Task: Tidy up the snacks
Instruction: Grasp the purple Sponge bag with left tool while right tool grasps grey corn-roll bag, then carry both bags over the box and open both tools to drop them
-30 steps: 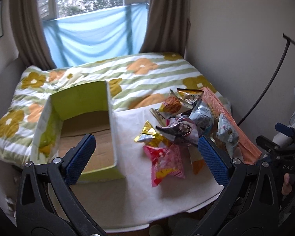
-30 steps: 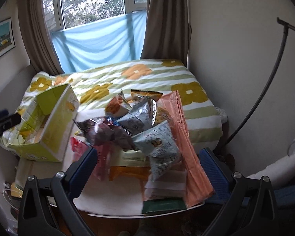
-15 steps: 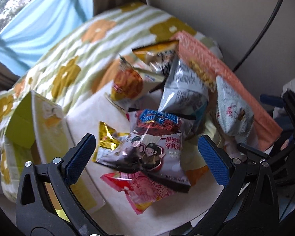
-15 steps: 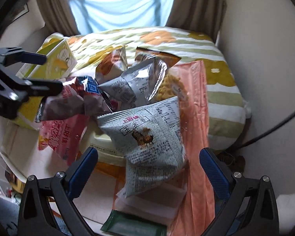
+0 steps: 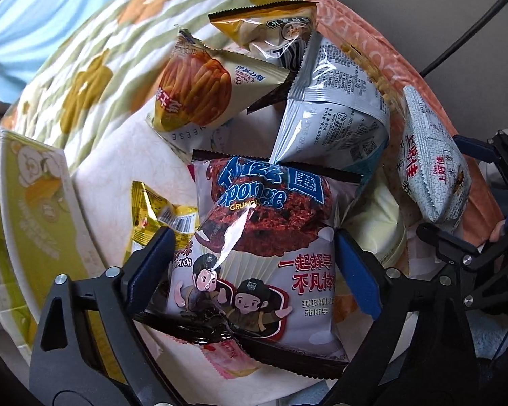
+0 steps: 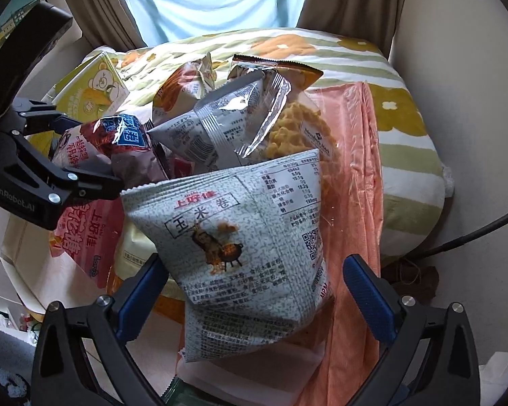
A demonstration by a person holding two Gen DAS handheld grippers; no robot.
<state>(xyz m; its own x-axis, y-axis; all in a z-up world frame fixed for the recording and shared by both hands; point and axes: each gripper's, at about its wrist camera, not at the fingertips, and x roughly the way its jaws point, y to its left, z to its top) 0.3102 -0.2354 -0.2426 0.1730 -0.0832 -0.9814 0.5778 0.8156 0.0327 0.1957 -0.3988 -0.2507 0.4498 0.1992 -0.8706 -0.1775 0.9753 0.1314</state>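
Observation:
A pile of snack bags lies on a white table. In the left wrist view my left gripper point(image 5: 254, 260) is open, its blue pads on either side of a grey Sponge Crunch bag point(image 5: 260, 237), close to it. In the right wrist view my right gripper point(image 6: 250, 291) is open around a pale speckled corn-roll bag point(image 6: 240, 237); that bag also shows in the left wrist view point(image 5: 430, 176). The Sponge bag point(image 6: 94, 145) and left gripper's fingers point(image 6: 91, 182) show at the left of the right wrist view.
A yellow-green cardboard box point(image 5: 27, 209) stands left of the pile. Other bags: orange stick snack point(image 5: 199, 91), silver bag point(image 5: 332, 121), gold packet point(image 5: 159, 216), pink bag point(image 6: 81, 233), long orange pack point(image 6: 352, 169). A flowered bed point(image 6: 372, 57) lies behind.
Both grippers have moved forward and down into the pile. The left now straddles the Sponge bag, the right straddles the corn-roll bag. The left jaws have narrowed somewhat.

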